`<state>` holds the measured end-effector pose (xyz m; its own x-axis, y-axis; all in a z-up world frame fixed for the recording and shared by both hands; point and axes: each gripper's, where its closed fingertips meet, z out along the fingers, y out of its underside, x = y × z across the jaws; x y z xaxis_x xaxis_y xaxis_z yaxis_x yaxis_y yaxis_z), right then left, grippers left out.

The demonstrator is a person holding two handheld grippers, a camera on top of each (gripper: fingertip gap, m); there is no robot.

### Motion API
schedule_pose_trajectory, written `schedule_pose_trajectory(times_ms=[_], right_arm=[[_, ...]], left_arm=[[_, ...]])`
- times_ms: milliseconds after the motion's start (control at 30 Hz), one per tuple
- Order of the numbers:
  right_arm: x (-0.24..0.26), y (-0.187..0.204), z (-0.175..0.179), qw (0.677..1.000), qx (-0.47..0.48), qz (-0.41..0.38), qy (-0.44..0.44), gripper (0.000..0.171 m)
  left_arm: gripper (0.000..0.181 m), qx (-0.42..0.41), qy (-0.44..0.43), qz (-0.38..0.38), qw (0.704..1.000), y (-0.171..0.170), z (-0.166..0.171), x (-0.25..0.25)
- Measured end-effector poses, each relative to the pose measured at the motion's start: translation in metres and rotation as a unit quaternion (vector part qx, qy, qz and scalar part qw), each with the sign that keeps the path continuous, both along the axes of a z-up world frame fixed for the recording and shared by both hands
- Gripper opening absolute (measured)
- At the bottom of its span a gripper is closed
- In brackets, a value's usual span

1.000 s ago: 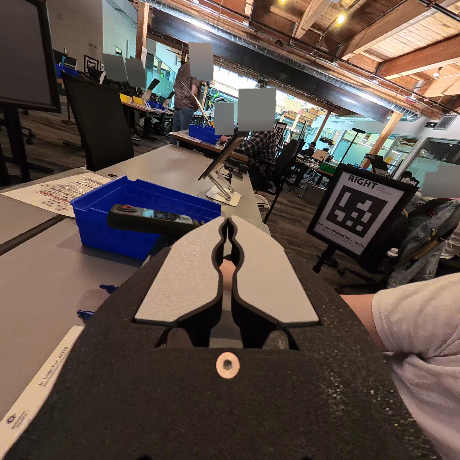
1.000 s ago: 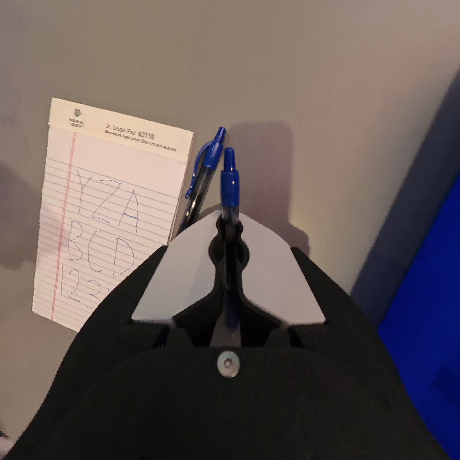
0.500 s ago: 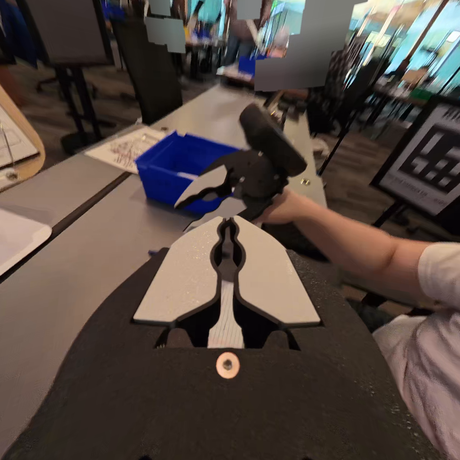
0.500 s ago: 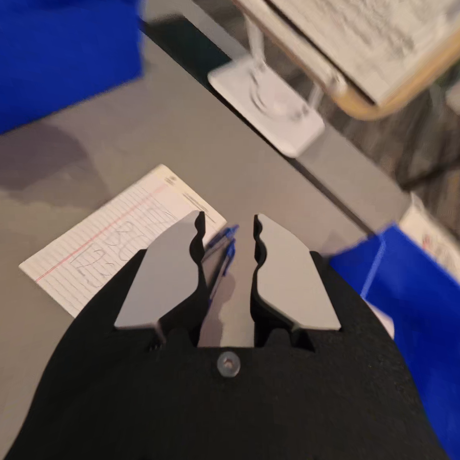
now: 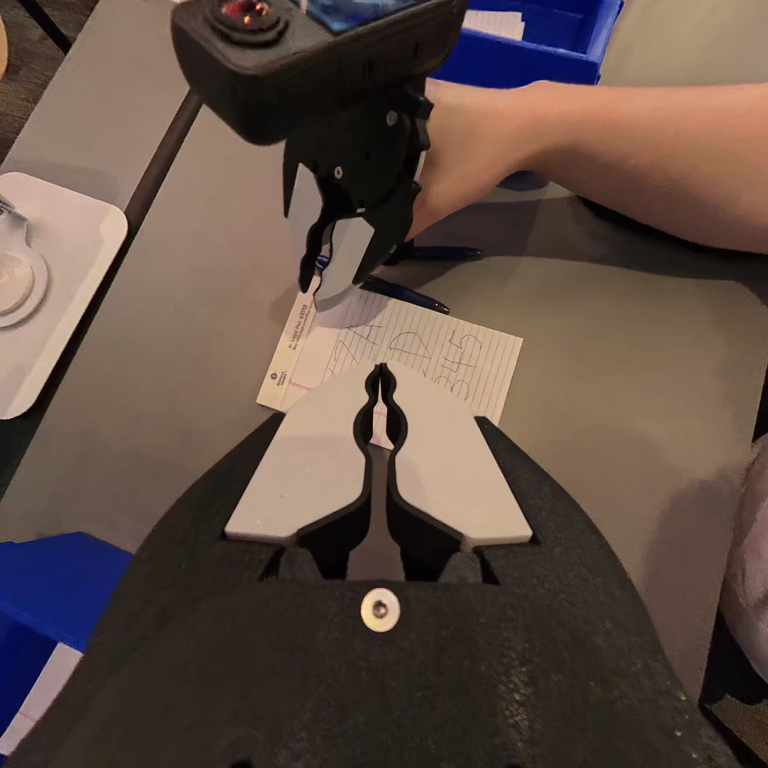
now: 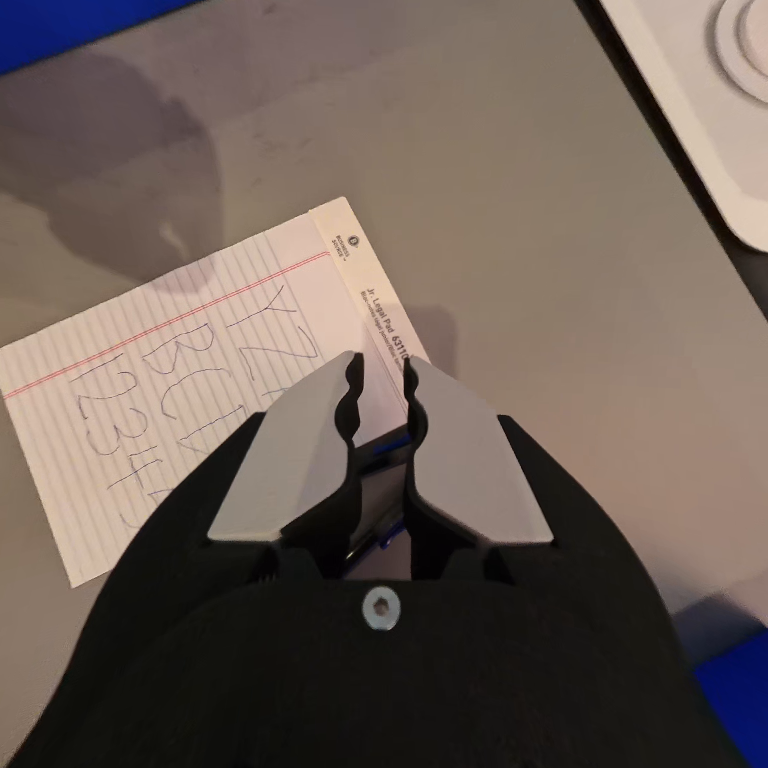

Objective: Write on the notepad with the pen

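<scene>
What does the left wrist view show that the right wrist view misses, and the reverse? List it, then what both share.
Left wrist view only: the shut left gripper, the right gripper seen from outside over the pad's top edge, the person's hand holding it, and two pens lying whole beside the pad.
Right wrist view only: the right gripper's fingers seen from behind, apart, with only slivers of the pens between them.
Both: the written-on notepad, the grey table, a white stand base and a blue bin.
</scene>
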<state>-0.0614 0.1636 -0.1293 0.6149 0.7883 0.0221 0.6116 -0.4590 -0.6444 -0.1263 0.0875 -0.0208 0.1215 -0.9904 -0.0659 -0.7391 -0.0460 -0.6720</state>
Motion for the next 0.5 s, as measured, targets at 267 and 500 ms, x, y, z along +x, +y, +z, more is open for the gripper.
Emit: schedule_pose_trajectory(times_ms=[267, 500], right_arm=[[-0.007, -0.009, -0.023, 0.995, -0.023, 0.018, -0.092, 0.012], [-0.017, 0.001, -0.02, 0.995, -0.003, -0.02, -0.094, 0.008]], left_arm=[[0.0, -0.028, -0.018, 0.027, 0.999, -0.03, -0.006, -0.016], [0.0, -0.037, -0.031, 0.106, 0.993, -0.059, -0.073, -0.036]])
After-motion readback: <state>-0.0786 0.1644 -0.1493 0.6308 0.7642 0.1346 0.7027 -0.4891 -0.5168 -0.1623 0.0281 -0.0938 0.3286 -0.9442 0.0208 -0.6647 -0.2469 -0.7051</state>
